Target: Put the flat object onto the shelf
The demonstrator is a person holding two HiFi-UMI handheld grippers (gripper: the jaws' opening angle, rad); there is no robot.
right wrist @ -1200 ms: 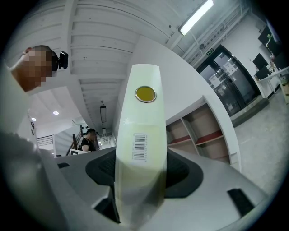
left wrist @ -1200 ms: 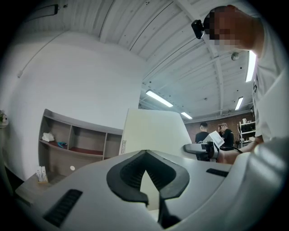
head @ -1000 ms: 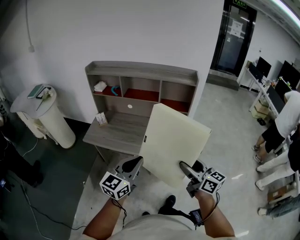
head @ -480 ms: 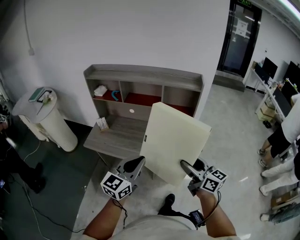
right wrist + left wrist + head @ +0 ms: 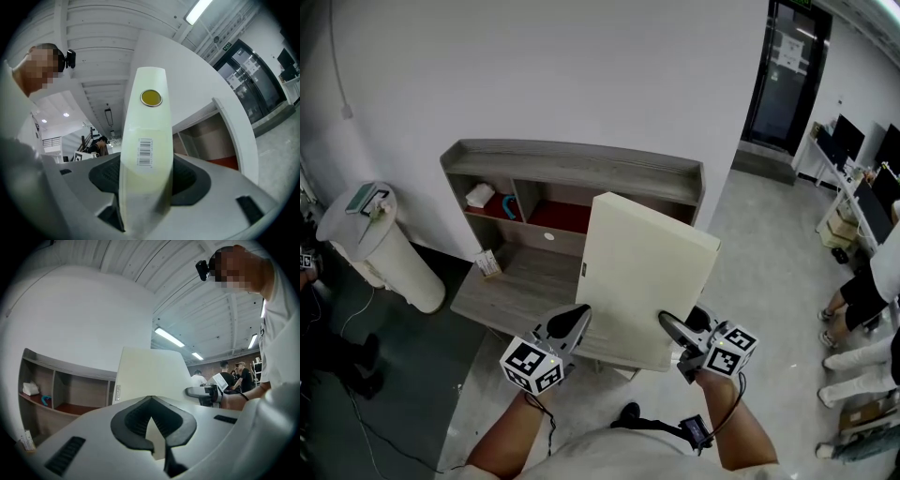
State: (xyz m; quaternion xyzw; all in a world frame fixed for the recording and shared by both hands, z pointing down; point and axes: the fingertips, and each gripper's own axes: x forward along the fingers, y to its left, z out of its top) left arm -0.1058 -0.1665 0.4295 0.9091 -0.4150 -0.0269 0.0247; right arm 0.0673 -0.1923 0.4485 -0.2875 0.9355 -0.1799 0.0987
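A large cream flat board [image 5: 642, 277] is held upright between both grippers, in front of the grey wooden shelf unit [image 5: 572, 164]. It covers the shelf's right compartment in the head view. My left gripper [image 5: 570, 326] is shut on the board's lower left edge, and a cream sliver [image 5: 154, 439] shows between its pads. My right gripper [image 5: 670, 330] is shut on the lower right edge. In the right gripper view the board's thick edge [image 5: 145, 122], with a barcode label and a yellow round sticker, fills the jaws [image 5: 145, 180]. The shelf [image 5: 65, 369] stands beyond.
The shelf sits at the back of a grey desk [image 5: 511, 291] that carries a small card [image 5: 487, 262]. A white item [image 5: 480, 195] and a blue one [image 5: 508, 208] lie in the left compartment. A white bin [image 5: 380, 248] stands left. A dark door [image 5: 787, 75] and people [image 5: 867, 291] are at the right.
The shelf and desk have shifted left and come nearer in the head view. The board now overlaps the shelf's right side more. Both grippers keep their hold.
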